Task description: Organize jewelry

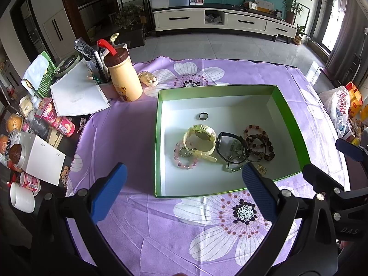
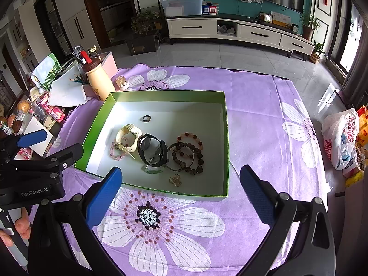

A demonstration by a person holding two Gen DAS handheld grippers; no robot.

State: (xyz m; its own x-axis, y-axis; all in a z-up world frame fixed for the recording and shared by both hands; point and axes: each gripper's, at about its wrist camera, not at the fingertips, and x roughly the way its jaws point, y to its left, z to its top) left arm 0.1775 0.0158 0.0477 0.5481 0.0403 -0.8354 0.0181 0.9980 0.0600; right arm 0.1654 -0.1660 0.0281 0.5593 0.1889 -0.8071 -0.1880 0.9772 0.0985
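Note:
A green box [image 1: 289, 115] [image 2: 99, 117] with a white floor sits on the purple flowered cloth. In it lie a cream watch [image 1: 200, 141] [image 2: 128, 135], a black watch [image 1: 222, 148] [image 2: 147, 146], a pink bead bracelet [image 1: 184, 161] [image 2: 115, 153], brown bead bracelets [image 1: 260, 142] [image 2: 191, 149], a black ring [image 1: 203, 116] [image 2: 146, 118] and small trinkets [image 2: 175, 179]. My left gripper [image 1: 184, 172] is open and empty, above the box's near edge. My right gripper [image 2: 180, 177] is open and empty, above the box's near side.
A cream bottle with a brown cap [image 1: 123, 76] [image 2: 96, 80], a pen holder [image 1: 99, 69], papers [image 1: 76, 92] and snacks [image 1: 55, 119] crowd the table's left. An earbud case [image 1: 148, 78] lies behind the box. A plastic bag [image 2: 340, 138] is at the right edge.

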